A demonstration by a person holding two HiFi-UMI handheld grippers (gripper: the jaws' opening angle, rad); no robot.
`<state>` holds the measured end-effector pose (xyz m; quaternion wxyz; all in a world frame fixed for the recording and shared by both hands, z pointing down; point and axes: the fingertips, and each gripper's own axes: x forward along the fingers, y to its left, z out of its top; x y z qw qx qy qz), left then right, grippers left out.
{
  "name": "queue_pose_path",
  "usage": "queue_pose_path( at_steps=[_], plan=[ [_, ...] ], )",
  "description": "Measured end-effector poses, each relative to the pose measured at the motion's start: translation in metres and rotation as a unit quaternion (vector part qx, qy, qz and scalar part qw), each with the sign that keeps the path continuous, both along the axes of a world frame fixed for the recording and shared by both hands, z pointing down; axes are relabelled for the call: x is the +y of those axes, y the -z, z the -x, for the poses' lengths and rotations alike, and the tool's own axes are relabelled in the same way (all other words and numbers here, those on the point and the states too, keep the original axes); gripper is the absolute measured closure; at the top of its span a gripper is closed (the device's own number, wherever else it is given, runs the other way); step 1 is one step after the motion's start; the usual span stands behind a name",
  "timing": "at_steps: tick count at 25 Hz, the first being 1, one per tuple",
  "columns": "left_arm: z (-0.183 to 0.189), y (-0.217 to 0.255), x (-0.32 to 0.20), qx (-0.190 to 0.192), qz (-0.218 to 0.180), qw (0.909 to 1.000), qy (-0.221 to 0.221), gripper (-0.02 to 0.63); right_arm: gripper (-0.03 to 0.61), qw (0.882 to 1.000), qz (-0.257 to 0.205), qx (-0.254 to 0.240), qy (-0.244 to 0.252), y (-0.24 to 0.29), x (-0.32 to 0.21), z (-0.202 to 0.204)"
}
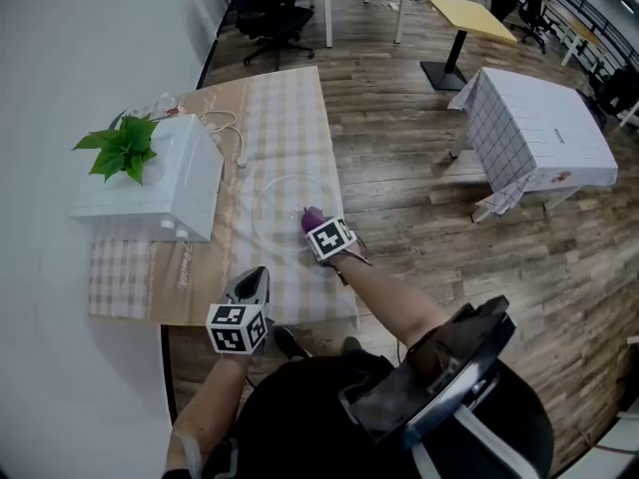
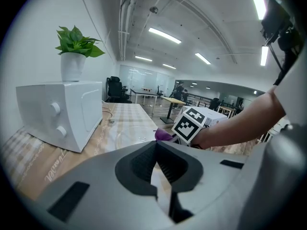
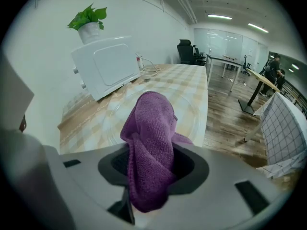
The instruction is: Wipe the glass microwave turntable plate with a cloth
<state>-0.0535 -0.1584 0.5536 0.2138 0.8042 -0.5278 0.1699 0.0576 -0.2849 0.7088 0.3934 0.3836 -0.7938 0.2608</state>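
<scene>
On the table (image 1: 290, 108), just right of the microwave (image 1: 160, 183): the plate (image 1: 282, 206), flat, clear and hard to trace. At the near edge, the left gripper (image 1: 254, 279), jaws drawn together on nothing, well off the plate and plainly the farther of the two. Over the plate's right part, the right gripper (image 1: 318, 226), clamped tight on the cloth (image 1: 312, 215), a purple wad bunched between the jaws and poking out ahead of them. From there, most of the glass ahead and to the left, toward the microwave. Probably calls for a sweep that way, then round the rim. Round, so no long axis to mind. Cannot tell whether the cloth touches the glass.
</scene>
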Motion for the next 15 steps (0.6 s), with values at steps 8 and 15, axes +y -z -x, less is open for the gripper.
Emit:
queue_pose_path(
  at_steps=[8,15],
  plan=[
    [-0.023,0.014,0.012,-0.002,-0.029,0.9995,-0.011,0.606,0.407,0.997,-0.063,-0.049,-0.012,0.042,0.015,-0.032],
    [-0.04,0.034,0.034,-0.008,-0.056,0.9978,-0.034,0.607,0.407,0.982,-0.127,-0.14,-0.001,0.109,0.041,-0.043]
  ],
)
